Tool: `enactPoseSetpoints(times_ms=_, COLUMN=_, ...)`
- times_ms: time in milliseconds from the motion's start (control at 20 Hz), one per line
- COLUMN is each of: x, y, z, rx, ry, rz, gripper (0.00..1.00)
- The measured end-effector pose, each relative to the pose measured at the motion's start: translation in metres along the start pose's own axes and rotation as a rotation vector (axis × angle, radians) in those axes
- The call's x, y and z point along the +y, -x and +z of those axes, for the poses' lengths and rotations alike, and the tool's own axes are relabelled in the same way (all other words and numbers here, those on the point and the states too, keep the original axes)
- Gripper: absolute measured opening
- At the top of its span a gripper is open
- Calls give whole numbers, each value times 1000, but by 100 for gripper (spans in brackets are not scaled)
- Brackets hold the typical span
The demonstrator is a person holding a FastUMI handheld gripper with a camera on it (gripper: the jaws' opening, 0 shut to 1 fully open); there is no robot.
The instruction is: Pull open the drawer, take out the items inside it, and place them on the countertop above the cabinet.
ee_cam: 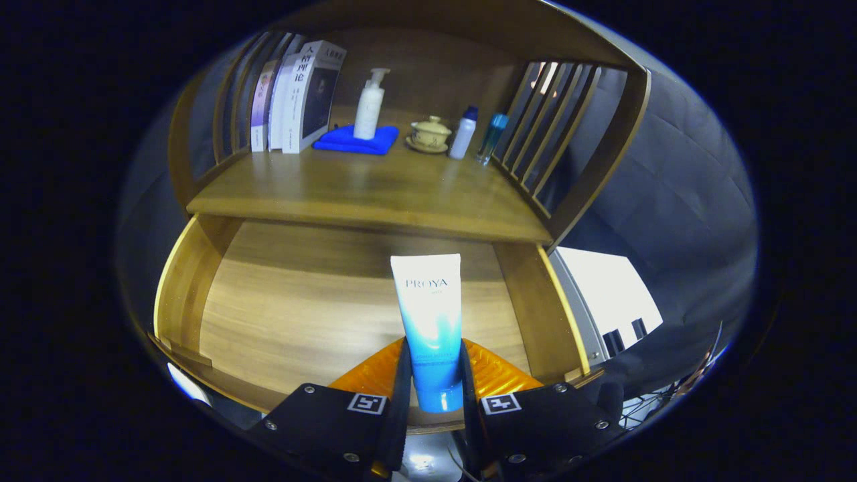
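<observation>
Gripper view: hand-held gripper [435, 375] clenched on a blue-and-white tube [432, 328], both fingers pressing its lower end, tube upright above the open drawer [301, 301], whose wooden floor lies bare. Tabletop [375, 191] above carries, along its back edge: books [294, 97] at the left corner, pump bottle [369, 104] on blue cloth [356, 140], lidded cup [430, 132], white bottle [463, 134], blue-capped bottle [493, 137] toward the right corner.

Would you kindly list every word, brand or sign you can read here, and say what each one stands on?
"PROYA": on the tube, clamped between both fingers of the tool above the open drawer; its smaller print is blurred.
"人格理论": on the spine of the white book on the countertop.
Other book spines: too small to read.
Square markers on the tool: coded patterns, no words.
</observation>
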State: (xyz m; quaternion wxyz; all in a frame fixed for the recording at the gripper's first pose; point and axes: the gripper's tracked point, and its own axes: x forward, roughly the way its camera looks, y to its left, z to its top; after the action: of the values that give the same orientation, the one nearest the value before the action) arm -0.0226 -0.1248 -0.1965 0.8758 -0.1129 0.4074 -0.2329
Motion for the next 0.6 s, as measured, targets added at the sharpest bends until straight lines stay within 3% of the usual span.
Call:
enactPoseSetpoints(times_ms=300, x=1, y=-12, z=57, rx=-87, ry=-19, rz=9, gripper=37)
enactPoseSetpoints(times_ms=600, x=16, y=-51, z=127, rx=-194, ry=-53, rz=83, gripper=37)
